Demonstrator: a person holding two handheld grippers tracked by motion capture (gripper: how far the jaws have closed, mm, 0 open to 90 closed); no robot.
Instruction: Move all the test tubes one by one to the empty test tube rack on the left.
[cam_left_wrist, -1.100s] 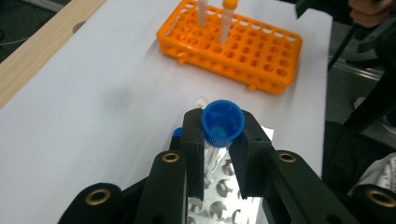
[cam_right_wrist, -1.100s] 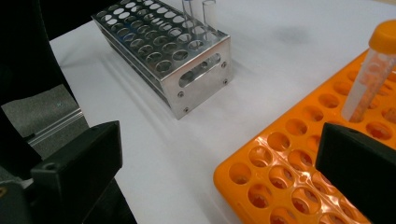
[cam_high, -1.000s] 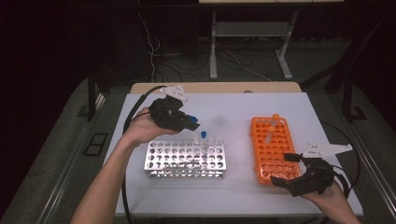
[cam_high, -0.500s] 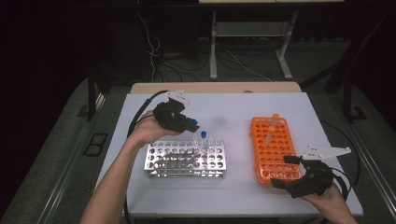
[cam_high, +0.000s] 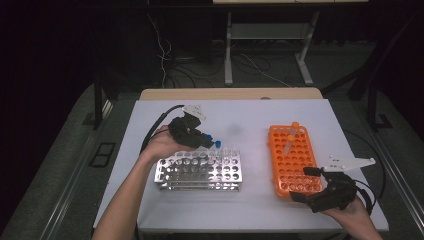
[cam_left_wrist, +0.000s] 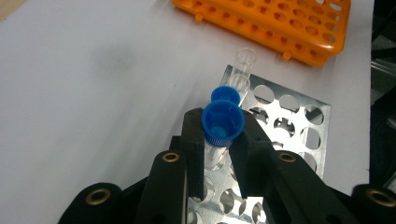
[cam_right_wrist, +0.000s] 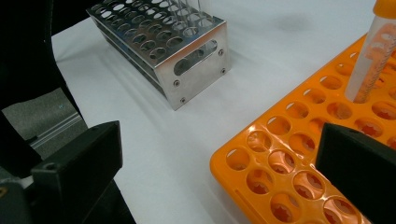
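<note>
The high view looks down from afar; both gripper views sit close, sharing the metal rack (cam_high: 200, 170) and orange rack (cam_high: 294, 159).

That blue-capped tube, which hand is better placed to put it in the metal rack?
Left. Its gripper already clamps the tube just above the rack; the right gripper sits by the orange rack.

- High view: the white table (cam_high: 250, 115) is brightly lit, with dark surroundings toward the frame edges.
- Glare whitens the metal rack (cam_high: 200, 172) near frame centre.
- Right gripper view: blurred near jaws at the bottom corners.
</note>
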